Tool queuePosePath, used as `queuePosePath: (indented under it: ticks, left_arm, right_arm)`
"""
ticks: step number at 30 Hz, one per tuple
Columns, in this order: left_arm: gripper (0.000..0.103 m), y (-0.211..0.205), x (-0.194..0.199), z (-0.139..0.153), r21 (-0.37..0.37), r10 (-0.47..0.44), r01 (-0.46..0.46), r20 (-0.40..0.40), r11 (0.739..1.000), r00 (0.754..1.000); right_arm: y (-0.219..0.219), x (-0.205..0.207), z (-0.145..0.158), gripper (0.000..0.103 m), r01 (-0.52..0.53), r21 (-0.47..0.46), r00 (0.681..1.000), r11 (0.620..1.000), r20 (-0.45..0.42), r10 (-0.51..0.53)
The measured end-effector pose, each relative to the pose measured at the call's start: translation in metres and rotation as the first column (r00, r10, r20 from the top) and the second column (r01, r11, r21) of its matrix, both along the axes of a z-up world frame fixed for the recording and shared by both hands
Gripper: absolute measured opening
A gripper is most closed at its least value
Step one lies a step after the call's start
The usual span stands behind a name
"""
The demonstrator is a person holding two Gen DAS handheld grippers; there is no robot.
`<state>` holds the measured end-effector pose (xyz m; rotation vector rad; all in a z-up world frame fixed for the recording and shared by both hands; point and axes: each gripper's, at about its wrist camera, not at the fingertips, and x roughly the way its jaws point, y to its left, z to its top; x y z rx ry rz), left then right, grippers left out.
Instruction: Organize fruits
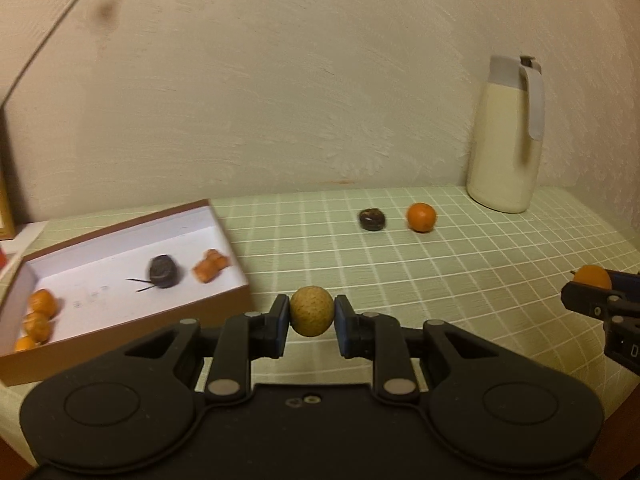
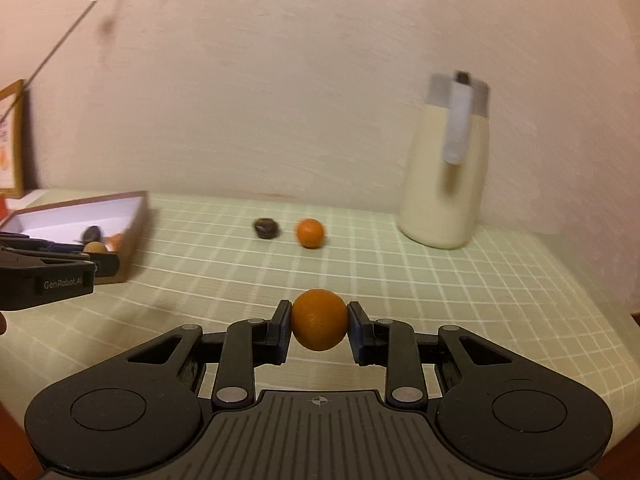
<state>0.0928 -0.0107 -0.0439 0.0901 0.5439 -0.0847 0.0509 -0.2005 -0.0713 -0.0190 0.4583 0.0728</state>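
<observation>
Fruits in both tongs! The left tongs (image 1: 311,317) are clamped on a tan bumpy fruit (image 1: 311,316), just beside the open box (image 1: 132,308). The right tongs (image 2: 319,320) pinch an orange fruit (image 2: 319,319) above the checked surface (image 2: 440,300). In the box: small orange fruits (image 1: 40,304), a dark fruit (image 1: 163,271) and an orange-brown piece (image 1: 210,266). Far back near the cream jug (image 1: 506,136) lie another dark fruit (image 1: 372,219) and a loose orange (image 1: 421,217).

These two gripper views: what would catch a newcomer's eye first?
Each gripper pinches a small round fruit: the left gripper a tan longan, the right gripper an orange kumquat. Behind stands a cream jug, and at left an open box holds more fruit.
</observation>
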Motion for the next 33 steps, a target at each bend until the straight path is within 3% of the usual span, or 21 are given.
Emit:
queuePosePath:
  ticks: [12,24,33]
  left_arm:
    - [0.014,0.065,-0.043,0.020,-0.020,0.114,-0.113,0.036,0.993,0.993]
    - [0.014,0.127,-0.065,0.039,-0.008,0.245,-0.245,0.077,0.969,0.966]
    - [0.014,0.163,-0.067,0.049,-0.020,0.314,-0.314,0.096,0.949,0.945]
  right_arm:
    - [0.078,-0.012,0.027,0.030,-0.194,-0.016,0.980,0.981,0.040,0.194]
    - [0.152,-0.005,0.048,0.030,-0.358,-0.016,0.929,0.934,0.090,0.358]
    - [0.189,0.002,0.062,0.030,-0.424,-0.027,0.897,0.905,0.127,0.424]
